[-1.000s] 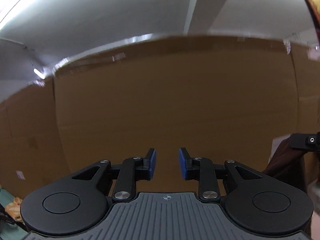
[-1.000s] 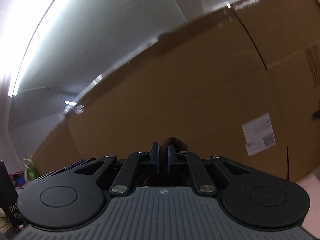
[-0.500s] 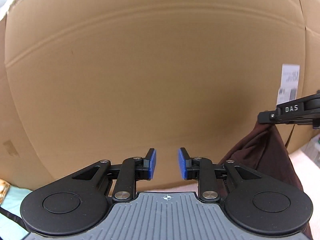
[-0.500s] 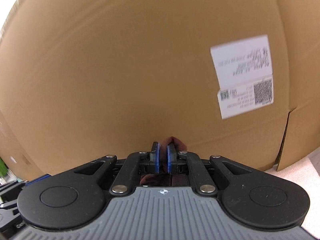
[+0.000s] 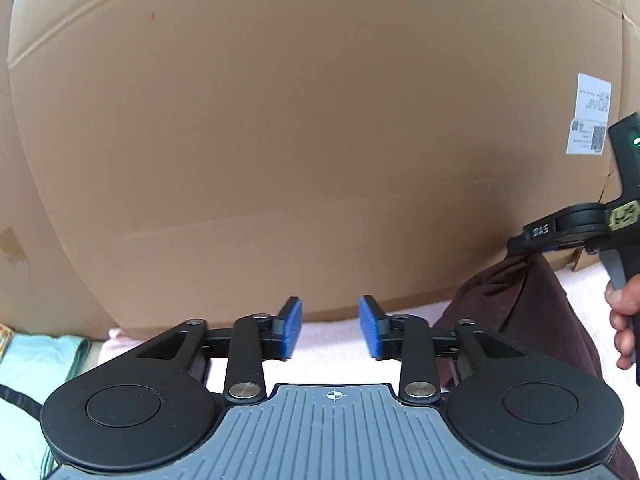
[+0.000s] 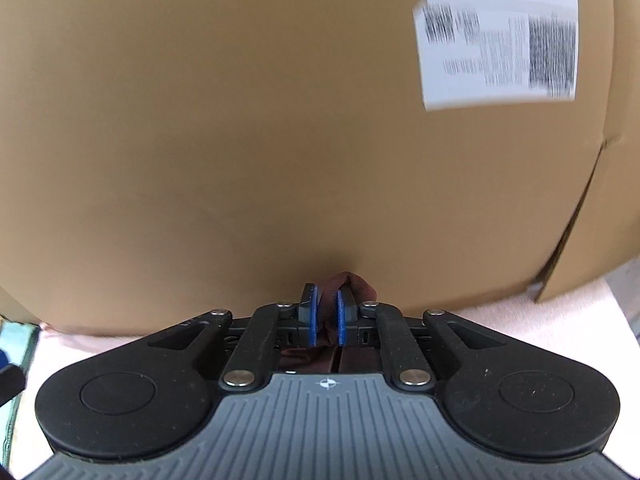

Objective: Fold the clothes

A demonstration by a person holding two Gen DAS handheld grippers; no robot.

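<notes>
While the two views face the same wall of cardboard, the details sort as follows.

Left gripper [image 5: 330, 328]: its blue-padded fingers [image 5: 291, 326] stand well apart with nothing between them; only pale pink surface shows in the gap.
Right gripper [image 6: 325, 314]: its fingers [image 6: 311, 314] are drawn close and clamped on a fold of the dark maroon garment [image 6: 352, 285], a tuft of which pokes out past the fingertips.
Garment seen from the left wrist: the maroon garment [image 5: 520, 320] hangs from the right gripper [image 5: 516, 246] at the right edge and drapes downward, passing behind the right-hand arm of the left gripper; it lies to the right of the left fingers and does not touch them.
Garment seen from the right wrist: more maroon cloth shows behind the pads, down inside the gripper body.
Hand [image 5: 624, 320]: a person's hand grips the handle of the right gripper at the far right edge.
Bench [image 5: 332, 326]: covered in a pale pink cloth below both grippers.
Cardboard box [image 5: 312, 140]: fills the background just ahead of both grippers; a white shipping label [image 6: 496, 32] sits on it, blurred in the right wrist view.
Light blue cloth [image 5: 36, 364]: lies at the lower left, well apart from the maroon garment.
</notes>
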